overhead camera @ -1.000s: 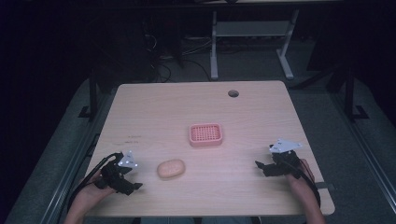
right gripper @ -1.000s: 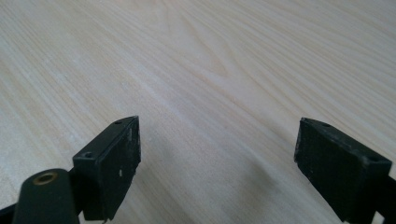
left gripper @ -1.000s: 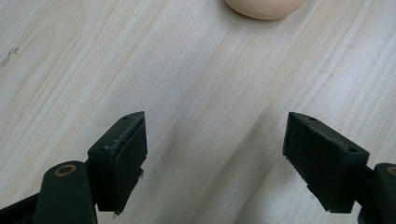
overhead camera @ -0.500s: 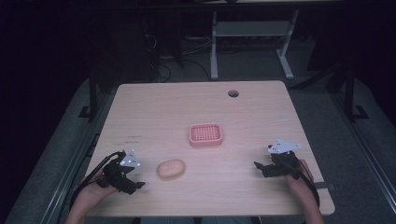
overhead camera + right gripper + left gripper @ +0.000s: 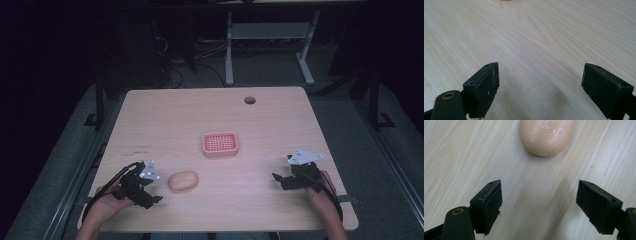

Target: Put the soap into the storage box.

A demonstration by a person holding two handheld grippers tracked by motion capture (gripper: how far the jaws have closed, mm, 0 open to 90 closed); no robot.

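The left claw point(image 5: 152, 192) rests low at the near left of the bench point(image 5: 190, 115), its jaws set wide apart with nothing between them. In the left gripper view the left claw point(image 5: 537, 202) points at a tan oval bar of soap point(image 5: 546, 136), which lies flat on the wood just beyond the jaw tips and apart from them. In the high view the bar of soap point(image 5: 183, 181) sits just right of the left claw, near the front edge.

The right claw point(image 5: 278, 180) is at the near right, well apart from the soap, jaws likewise spread wide and empty; the right gripper view shows the right claw point(image 5: 540, 86) over bare wood grain.

A pink soap dish point(image 5: 220, 144) with a perforated floor stands near the bench centre, beyond the soap and clear of both claws. A round cable hole point(image 5: 250, 100) lies at the far right.
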